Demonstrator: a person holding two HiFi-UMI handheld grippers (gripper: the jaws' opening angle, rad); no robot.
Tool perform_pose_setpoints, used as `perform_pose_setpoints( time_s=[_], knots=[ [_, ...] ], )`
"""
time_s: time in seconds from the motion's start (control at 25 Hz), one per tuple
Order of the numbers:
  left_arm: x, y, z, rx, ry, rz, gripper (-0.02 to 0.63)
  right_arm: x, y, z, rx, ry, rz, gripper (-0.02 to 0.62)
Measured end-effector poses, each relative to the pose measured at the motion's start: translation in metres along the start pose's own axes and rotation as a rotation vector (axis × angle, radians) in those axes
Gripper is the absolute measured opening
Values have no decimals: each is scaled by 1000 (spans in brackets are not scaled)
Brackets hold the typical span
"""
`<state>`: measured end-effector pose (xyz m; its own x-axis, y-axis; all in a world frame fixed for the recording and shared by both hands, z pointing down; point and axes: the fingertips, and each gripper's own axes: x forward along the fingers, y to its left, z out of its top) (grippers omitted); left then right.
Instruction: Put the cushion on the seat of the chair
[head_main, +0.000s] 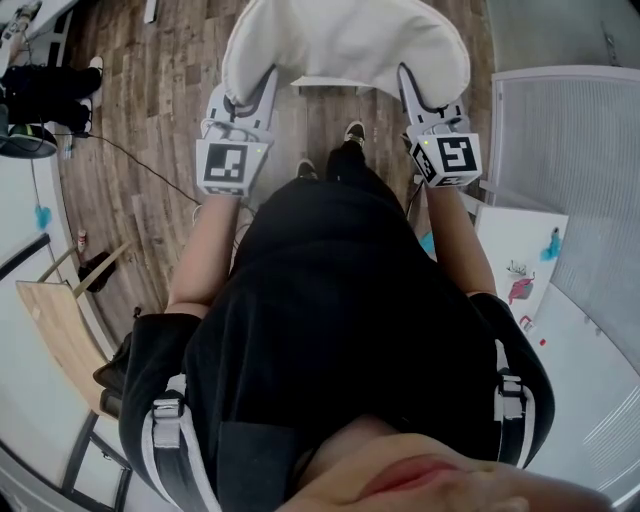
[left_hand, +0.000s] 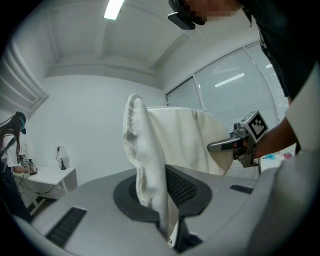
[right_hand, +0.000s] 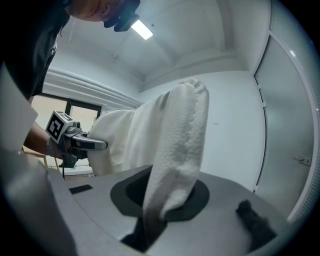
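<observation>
A white, fluffy cushion (head_main: 340, 40) hangs in the air in front of me, over the wooden floor, held by its two side edges. My left gripper (head_main: 250, 98) is shut on the cushion's left edge, and its own view shows the fabric (left_hand: 145, 150) pinched between the jaws (left_hand: 161, 202). My right gripper (head_main: 418, 98) is shut on the right edge (right_hand: 180, 140), with the fabric squeezed between its pads (right_hand: 162, 202). Each gripper shows in the other's view, the right gripper (left_hand: 220, 146) and the left gripper (right_hand: 95, 145). I cannot make out a chair seat for certain.
A white table (head_main: 530, 260) with coloured bits stands at the right, beside a white ribbed panel (head_main: 570, 150). A light wooden board on a frame (head_main: 60, 330) is at the lower left. A black cable (head_main: 140, 160) crosses the floor; dark gear (head_main: 40, 95) lies at top left.
</observation>
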<state>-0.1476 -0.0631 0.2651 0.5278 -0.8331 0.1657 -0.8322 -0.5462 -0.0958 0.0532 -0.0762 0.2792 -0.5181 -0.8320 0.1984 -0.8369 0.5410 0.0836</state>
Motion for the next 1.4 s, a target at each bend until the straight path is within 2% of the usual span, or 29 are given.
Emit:
perform_pose_setpoints(
  time_s=[0.6, 0.8, 0.96, 1.08, 1.24, 1.4],
  knots=[
    [96, 16, 25, -2, 41, 43, 52, 62, -90, 10, 11, 17, 59, 55],
    [137, -7, 5, 5, 84, 62, 52, 66, -129, -25, 22, 25, 96, 55],
    [167, 1, 3, -6, 130, 77, 52, 90, -151, -31, 33, 56, 123, 55],
    [182, -8, -12, -9, 158, 86, 52, 95, -164, -55, 53, 73, 139, 55],
    [195, -18, -36, -20, 192, 87, 52, 100, -173, -86, 72, 98, 146, 55],
    [210, -4, -68, -52, 237, 75, 54, 123, -171, -115, 96, 172, 149, 63]
  ],
)
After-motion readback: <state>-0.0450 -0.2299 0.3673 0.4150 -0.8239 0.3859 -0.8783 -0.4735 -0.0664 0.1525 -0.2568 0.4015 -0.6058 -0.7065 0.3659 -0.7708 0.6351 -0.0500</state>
